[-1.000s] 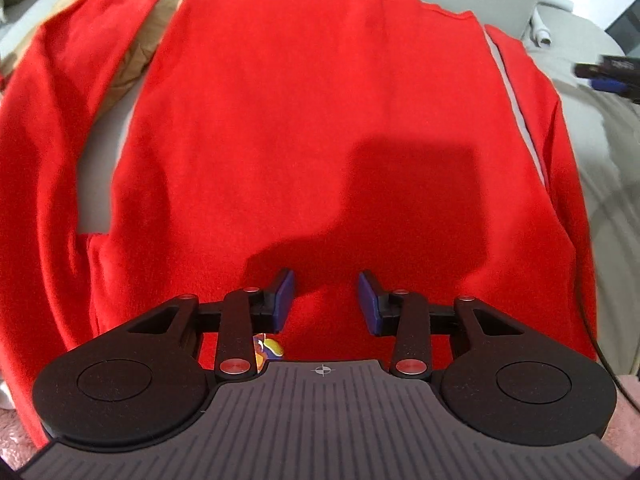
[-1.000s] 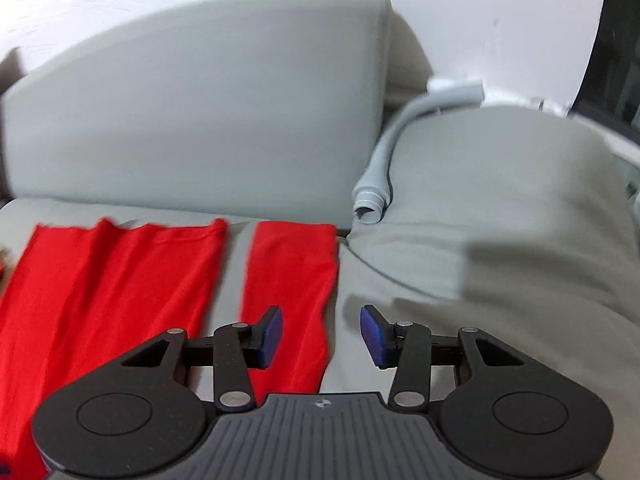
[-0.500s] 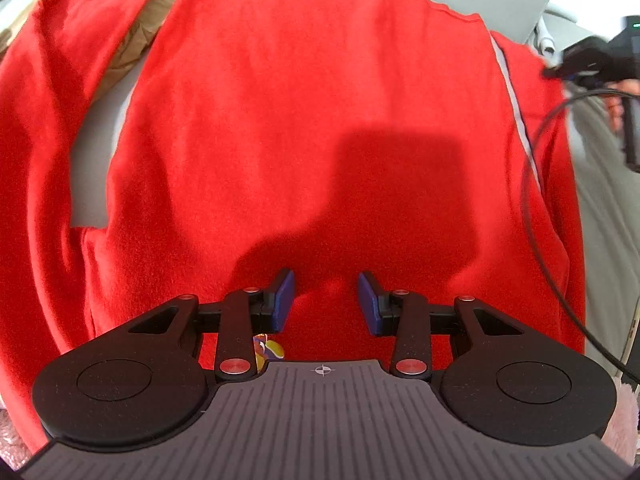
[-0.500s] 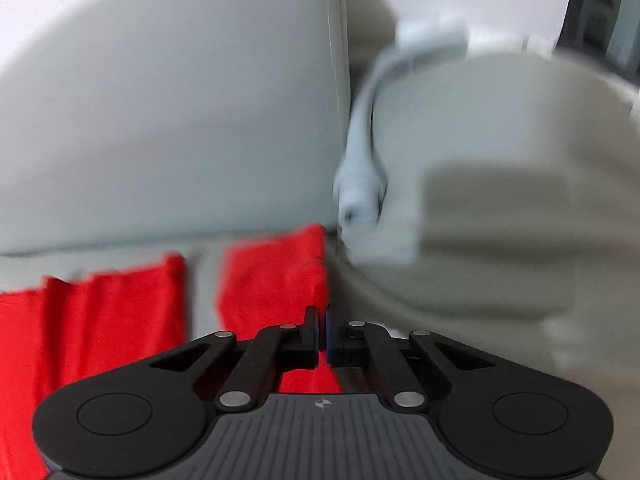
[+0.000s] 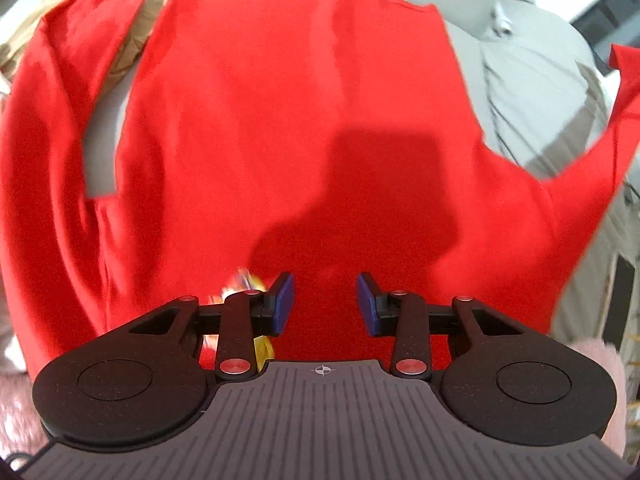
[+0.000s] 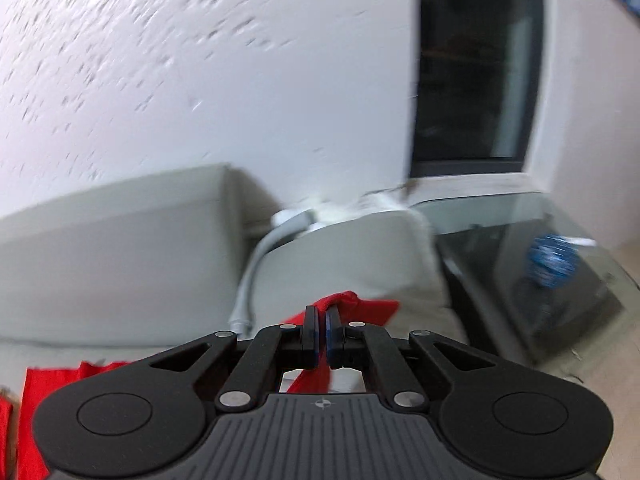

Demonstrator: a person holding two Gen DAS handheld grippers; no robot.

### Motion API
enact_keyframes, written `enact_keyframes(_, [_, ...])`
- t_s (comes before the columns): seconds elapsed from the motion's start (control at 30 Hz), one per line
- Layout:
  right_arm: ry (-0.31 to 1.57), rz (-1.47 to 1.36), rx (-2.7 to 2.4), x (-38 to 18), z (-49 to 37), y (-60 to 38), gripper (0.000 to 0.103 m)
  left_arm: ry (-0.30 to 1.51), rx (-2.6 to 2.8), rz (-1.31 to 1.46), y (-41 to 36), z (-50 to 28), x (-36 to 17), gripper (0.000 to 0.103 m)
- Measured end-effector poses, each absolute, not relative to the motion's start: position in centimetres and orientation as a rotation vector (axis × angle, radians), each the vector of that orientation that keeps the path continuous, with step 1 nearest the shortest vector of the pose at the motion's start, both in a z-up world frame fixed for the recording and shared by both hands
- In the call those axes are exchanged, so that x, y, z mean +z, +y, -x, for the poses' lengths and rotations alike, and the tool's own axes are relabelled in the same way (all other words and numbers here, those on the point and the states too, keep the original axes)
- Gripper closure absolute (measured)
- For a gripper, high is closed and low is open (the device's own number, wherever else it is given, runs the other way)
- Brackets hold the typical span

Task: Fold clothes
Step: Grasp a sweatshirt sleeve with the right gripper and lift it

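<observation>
Only the left view showed us the whole red shirt spread on the grey sofa, its right sleeve lifted off the cushion. Only the right view showed the wall, a dark window and a glass table. Our right gripper pinched the sleeve; a second before, its fingers were spread and empty. Our left gripper hung with fingers spread over the shirt, holding nothing.

Plain red garment on a pale grey sofa, black tongs with blue pads.
</observation>
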State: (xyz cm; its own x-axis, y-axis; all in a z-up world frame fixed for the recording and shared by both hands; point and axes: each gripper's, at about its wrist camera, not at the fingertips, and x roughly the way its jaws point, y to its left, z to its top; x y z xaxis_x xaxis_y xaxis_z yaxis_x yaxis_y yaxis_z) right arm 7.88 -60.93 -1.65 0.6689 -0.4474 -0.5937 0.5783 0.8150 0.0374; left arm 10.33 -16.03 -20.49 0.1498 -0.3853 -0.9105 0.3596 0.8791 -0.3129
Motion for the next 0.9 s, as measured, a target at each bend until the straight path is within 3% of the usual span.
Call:
enact_keyframes(0.33, [0.455, -0.174, -0.913, -2.6, 2.3, -56.0, 0.101, 1.320, -0.612, -0.045, -16.0, -8.3, -19.6, 0.063])
enact_keyframes(0.53, [0.571, -0.084, -1.047, -7.5, -3.3, -58.6, 0.097, 1.343, -0.596, -0.062, -17.3, -9.1, -20.7, 0.063])
enact_keyframes(0.57, [0.604, -0.058, -1.043, -8.7, -5.4, -59.4, 0.086, 1.343, -0.592, -0.063, -17.3, -9.0, -20.7, 0.063])
enact_keyframes(0.6, [0.643, -0.062, -0.990, -10.0, -7.8, -60.7, 0.064, 1.343, -0.588, -0.064, -17.5, -8.7, -20.7, 0.063])
enact_keyframes(0.63, [0.701, -0.101, -0.884, -11.1, -10.2, -62.2, 0.052, 1.342, -0.587, -0.066, -17.7, -8.9, -20.8, 0.063])
enact_keyframes(0.8, [0.693, -0.275, -0.686, -10.7, -11.1, -64.9, 0.036, 1.341, -0.591, -0.052, -18.0, -9.5, -21.4, 0.061])
enact_keyframes(0.9, [0.621, -0.306, -0.652, -9.6, -7.6, -66.5, 0.036, 1.367, -0.578, -0.017, -17.9, -9.9, -22.5, 0.062])
